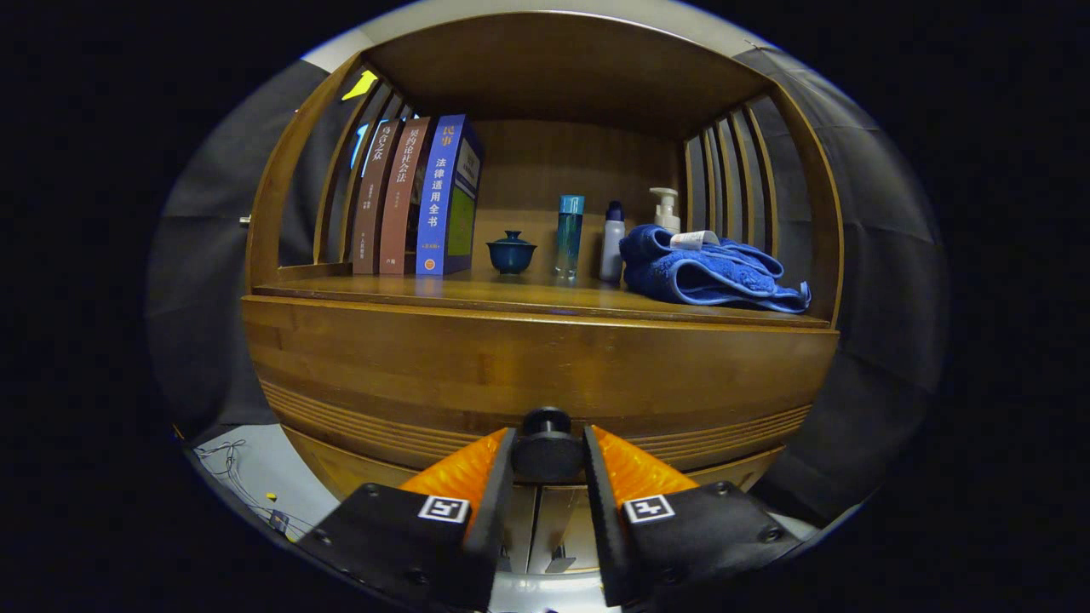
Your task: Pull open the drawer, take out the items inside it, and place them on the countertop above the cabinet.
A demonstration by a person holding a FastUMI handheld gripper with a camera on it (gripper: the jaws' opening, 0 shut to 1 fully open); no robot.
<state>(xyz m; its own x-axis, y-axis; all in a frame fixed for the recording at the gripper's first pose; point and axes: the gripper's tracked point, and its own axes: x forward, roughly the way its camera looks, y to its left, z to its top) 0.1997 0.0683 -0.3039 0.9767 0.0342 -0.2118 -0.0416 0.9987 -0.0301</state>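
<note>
The tongs (547, 455) are clamped on the round dark knob (547, 444) at the front of the wooden drawer (545, 375), which looks shut, so the task seems barely begun: pulling, emptying and placing all remain. Above, the smooth, glossy worktop (528, 296) carries upright books (417, 200), a small lidded cup (511, 252), slim bottles (592, 234) and a soft, crumpled blue towel (707, 271).

gripper view — low, close to drawer front (536, 366) | faces forward, level — countertop (528, 294) above
</note>
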